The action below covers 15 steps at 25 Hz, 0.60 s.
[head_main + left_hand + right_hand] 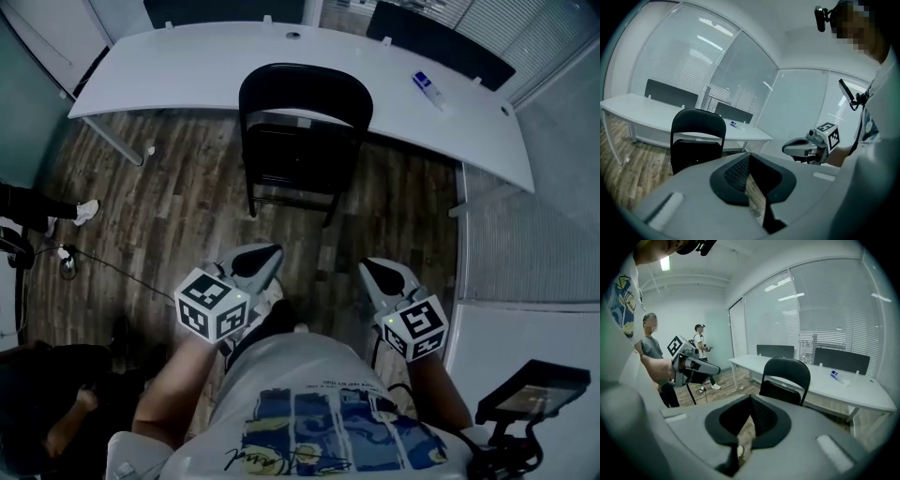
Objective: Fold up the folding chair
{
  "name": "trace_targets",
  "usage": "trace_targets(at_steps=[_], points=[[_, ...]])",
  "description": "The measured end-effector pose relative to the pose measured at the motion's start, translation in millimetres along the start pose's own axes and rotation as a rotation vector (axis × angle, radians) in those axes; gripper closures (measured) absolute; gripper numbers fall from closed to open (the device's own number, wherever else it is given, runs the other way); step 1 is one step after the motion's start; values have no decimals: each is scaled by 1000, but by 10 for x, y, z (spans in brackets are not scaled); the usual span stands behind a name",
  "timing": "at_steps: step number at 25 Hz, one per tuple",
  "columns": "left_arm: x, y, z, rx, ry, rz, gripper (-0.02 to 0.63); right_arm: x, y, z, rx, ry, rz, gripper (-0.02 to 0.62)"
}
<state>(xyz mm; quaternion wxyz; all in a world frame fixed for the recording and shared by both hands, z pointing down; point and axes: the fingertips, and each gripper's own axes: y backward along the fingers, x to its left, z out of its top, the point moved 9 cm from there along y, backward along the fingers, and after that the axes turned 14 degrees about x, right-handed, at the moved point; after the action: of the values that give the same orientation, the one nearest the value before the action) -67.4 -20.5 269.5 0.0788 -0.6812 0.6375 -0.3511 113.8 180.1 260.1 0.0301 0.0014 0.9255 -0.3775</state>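
A black folding chair (pixel 302 141) stands unfolded on the wood floor, its seat tucked toward a long white table (pixel 187 70). It also appears in the left gripper view (pixel 696 140) and the right gripper view (pixel 785 380). My left gripper (pixel 267 255) and right gripper (pixel 375 272) are both held near my body, well short of the chair, pointing at its backrest. Both are shut with nothing between their jaws. Each gripper shows in the other's view: the right gripper (pixel 790 149) and the left gripper (pixel 710 369).
A small white-and-blue object (pixel 429 87) lies on the table at the right. A tripod's feet and cables (pixel 66 261) are on the floor at left, near a person's shoe (pixel 86 212). Two people (pixel 651 352) stand at the left. Glass walls with blinds (pixel 815 310) enclose the room.
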Motion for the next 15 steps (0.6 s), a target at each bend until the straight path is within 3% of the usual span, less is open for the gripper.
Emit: trace_targets(at_steps=[15], points=[[-852, 268, -616, 50, -13, 49, 603, 450, 561, -815, -16, -39, 35, 592]])
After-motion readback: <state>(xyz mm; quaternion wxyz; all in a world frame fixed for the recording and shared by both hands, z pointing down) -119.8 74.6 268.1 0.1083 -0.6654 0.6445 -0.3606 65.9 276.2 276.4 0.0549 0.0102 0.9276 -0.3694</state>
